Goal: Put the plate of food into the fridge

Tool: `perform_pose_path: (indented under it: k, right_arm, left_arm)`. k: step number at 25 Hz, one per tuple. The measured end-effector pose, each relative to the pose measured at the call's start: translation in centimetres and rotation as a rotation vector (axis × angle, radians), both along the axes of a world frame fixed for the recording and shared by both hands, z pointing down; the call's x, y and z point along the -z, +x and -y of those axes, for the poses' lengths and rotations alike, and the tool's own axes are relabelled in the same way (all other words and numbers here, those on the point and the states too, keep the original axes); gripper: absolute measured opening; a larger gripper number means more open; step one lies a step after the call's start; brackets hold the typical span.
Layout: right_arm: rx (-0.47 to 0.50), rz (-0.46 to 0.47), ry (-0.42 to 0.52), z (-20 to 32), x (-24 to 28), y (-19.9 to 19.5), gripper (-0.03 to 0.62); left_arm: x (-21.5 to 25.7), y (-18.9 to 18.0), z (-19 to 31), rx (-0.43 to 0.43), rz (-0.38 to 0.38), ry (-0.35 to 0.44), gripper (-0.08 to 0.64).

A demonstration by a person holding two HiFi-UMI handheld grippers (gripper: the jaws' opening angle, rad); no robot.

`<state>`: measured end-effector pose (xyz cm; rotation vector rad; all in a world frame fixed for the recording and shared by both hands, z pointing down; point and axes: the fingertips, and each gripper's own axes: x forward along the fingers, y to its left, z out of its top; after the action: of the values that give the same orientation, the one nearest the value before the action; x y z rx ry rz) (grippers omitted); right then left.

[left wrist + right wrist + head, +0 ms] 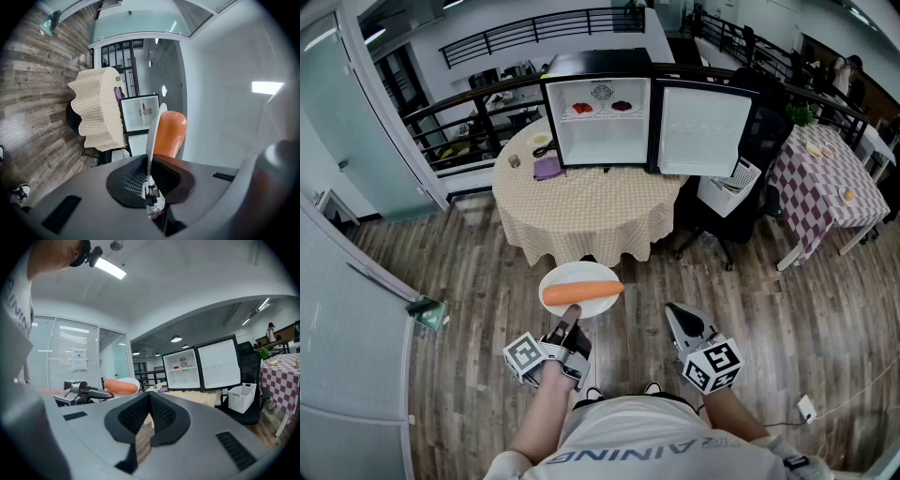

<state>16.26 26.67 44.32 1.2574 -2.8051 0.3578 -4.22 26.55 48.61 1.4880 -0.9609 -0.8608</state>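
A white plate [572, 277] carrying a large orange carrot [581, 292] hangs above the wooden floor in front of me. My left gripper [568, 323] is shut on the plate's near rim. In the left gripper view the plate [154, 133] stands edge-on between the pads, with the carrot [169, 133] to its right. My right gripper [680, 319] is shut and holds nothing, a little right of the plate. The small black fridge [602, 112] stands on the round table with its door [705, 131] swung open to the right. Two red foods lie on its upper shelf.
The round table [591, 211] has a beige checked cloth, with a purple cloth [547, 167] and small items left of the fridge. A black office chair [712, 225] and a white basket [731, 183] stand to the right, then a checked table [825, 183]. Glass walls run along the left.
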Motion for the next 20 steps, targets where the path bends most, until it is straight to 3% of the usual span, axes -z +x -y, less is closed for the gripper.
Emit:
perform_pose_path:
  k: [10,15,20]
  right_arm:
    - [0.008,-0.001,-0.002,0.6,-0.4,-1.0,0.020]
    - [-0.001,0.059,-0.021,1.3,-0.4,-1.3,0.020]
    - [-0.001,0.053,-0.020,1.8,-0.2,-2.0,0.020]
  left_arm:
    - [-0.4,-0.4,0.6,-0.009,-0.005,-0.005,0.025]
    - [-0.7,-1.1,0.9,-0.004,0.000,-0.014,0.026]
    - [-0.6,-1.7,1.1,-0.011,-0.004,-0.009,0.026]
